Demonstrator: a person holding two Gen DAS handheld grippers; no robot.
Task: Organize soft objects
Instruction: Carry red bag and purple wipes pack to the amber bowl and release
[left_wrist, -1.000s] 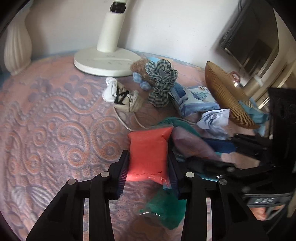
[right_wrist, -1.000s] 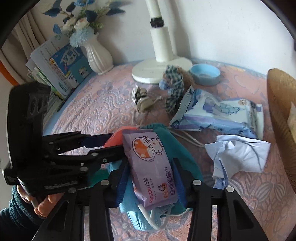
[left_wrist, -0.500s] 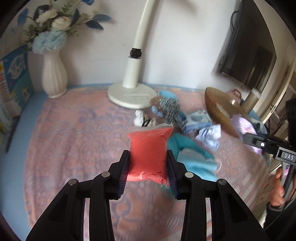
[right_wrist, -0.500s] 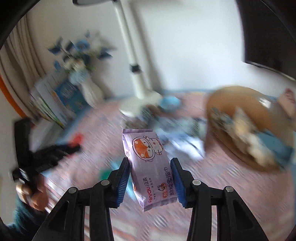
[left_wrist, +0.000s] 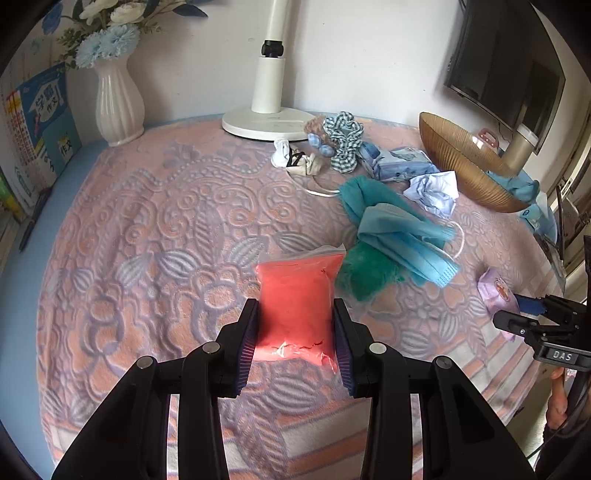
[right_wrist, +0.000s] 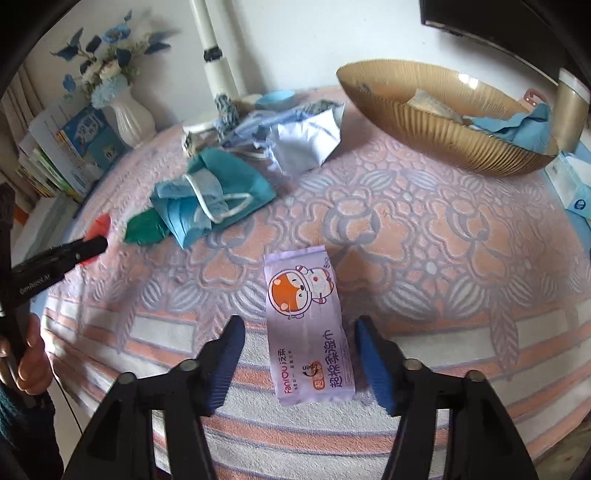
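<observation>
A: Starting at the left, what stands there?
B: A white vase (left_wrist: 119, 105) of flowers beside some books (left_wrist: 38, 122), at the back of the desk (left_wrist: 147, 229) with its pink patterned cover.
A: And the left gripper (left_wrist: 295, 332)?
B: Its fingers (left_wrist: 246, 334) are clamped on a red bag (left_wrist: 295, 301), both pads pressing its sides, and the bag is lifted clear of the cover.
A: Further along?
B: A lamp base (left_wrist: 267, 123) at the back, then a checked scrunchie (left_wrist: 341, 138), a teal cloth (left_wrist: 369, 199) with a blue face mask (left_wrist: 402, 240) lying on it, and crumpled white paper (left_wrist: 434, 190).
A: The right gripper (right_wrist: 299, 354)?
B: Its fingers (right_wrist: 375, 356) are opening. A lilac pack of wipes (right_wrist: 308, 328) lies flat on the cover between them, and neither pad touches it.
A: At the far right?
B: A golden ribbed bowl (right_wrist: 424, 122) sits well beyond the pack, with a blue cloth (right_wrist: 532, 127) and some paper inside it.
</observation>
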